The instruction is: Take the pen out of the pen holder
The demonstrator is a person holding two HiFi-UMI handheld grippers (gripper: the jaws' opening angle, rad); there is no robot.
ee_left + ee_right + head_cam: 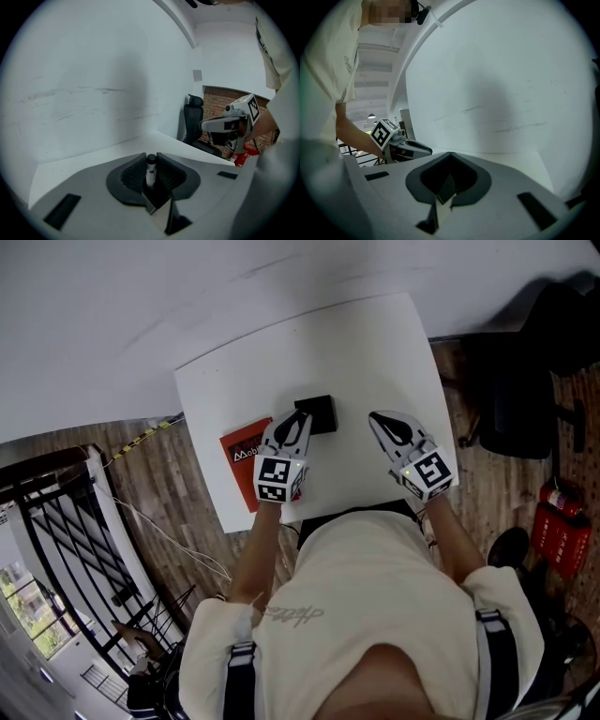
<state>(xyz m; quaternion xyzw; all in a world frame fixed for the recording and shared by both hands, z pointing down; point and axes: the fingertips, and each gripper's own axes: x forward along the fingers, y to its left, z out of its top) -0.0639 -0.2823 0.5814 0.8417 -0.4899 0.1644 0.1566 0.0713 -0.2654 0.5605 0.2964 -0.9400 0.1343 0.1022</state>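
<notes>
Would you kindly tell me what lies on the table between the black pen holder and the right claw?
Nothing: in the head view, the stretch of white table between the pen holder and the right claw is bare.

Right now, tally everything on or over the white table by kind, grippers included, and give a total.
pen holder: 1
pen: 1
red book: 1
grippers: 2, the left gripper and the right gripper
Total: 5

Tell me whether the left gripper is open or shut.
The left gripper is shut on the pen: its jaws press both sides of the upright barrel.
</notes>
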